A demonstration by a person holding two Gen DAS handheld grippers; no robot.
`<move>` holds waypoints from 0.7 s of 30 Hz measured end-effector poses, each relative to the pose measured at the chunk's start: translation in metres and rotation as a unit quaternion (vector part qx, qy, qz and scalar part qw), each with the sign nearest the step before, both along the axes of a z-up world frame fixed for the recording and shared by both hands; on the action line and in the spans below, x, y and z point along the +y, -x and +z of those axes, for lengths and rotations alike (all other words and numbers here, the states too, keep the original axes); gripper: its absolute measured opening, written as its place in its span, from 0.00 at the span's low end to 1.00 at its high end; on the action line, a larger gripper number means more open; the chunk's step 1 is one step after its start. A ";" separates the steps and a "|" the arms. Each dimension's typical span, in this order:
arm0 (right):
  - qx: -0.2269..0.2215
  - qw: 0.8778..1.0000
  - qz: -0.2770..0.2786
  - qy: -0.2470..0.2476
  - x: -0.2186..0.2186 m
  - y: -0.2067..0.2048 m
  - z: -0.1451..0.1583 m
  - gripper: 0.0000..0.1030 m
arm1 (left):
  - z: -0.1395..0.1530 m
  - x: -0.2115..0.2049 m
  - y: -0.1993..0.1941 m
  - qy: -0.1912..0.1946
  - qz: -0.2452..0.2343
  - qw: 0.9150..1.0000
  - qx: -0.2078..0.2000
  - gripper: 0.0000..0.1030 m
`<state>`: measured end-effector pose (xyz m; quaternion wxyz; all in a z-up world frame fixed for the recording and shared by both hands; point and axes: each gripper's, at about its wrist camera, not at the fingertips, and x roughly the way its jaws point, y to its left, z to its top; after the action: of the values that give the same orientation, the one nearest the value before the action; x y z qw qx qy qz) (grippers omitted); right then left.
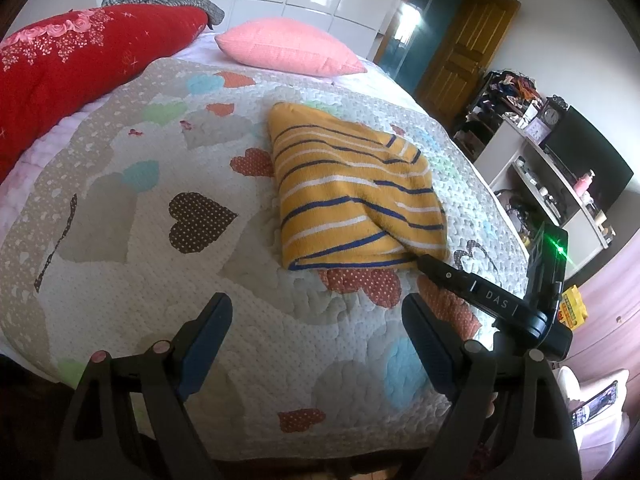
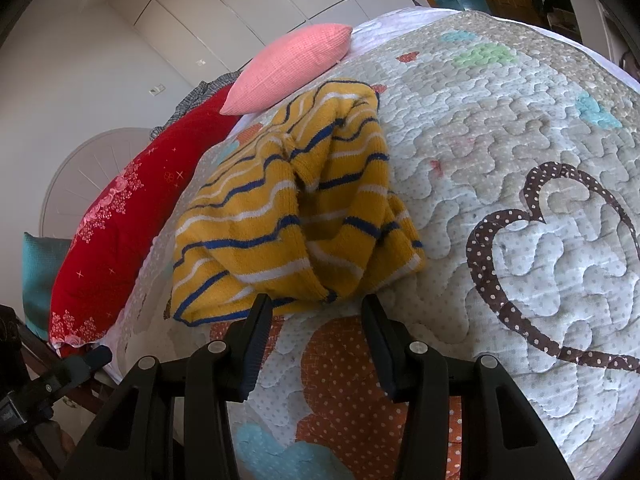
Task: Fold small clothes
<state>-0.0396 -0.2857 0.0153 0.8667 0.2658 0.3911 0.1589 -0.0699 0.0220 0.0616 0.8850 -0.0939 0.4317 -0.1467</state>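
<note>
Looking at the yellow striped sweater [image 1: 352, 192], the folding seems well along — it lies doubled into a compact bundle on the quilted bedspread [image 1: 160, 280], out in the middle and well short of the pink pillow [image 1: 288, 46] at the head end. It isn't tidy yet, though: the right wrist view shows a deep crease and loose layers bulging at the near side, so squaring up is likely what remains. The left gripper [image 1: 318, 340] hangs back, fingers spread wide with nothing between them, the sweater well apart from it. The right gripper [image 2: 316, 320] sits right at the bundle's near edge — fingers parted, tips just touching or just beside the knit, holding nothing that I can see.
</note>
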 end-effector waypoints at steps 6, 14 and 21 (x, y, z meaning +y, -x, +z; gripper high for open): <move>0.000 1.000 0.000 0.001 0.000 0.000 0.000 0.50 | 0.000 0.000 0.000 -0.001 0.000 1.000 -0.001 0.83; -0.012 1.000 0.009 0.002 -0.003 0.005 0.004 0.50 | -0.006 0.002 -0.003 -0.004 0.005 1.000 0.005 0.83; -0.075 0.997 -0.034 -0.003 -0.052 -0.003 0.054 0.56 | -0.009 0.015 -0.004 -0.006 0.017 1.000 -0.003 0.83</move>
<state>-0.0364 -0.3373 0.0696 0.8978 0.2684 0.3153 0.1502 -0.0661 0.0370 0.0526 0.8891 -0.0950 0.4286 -0.1293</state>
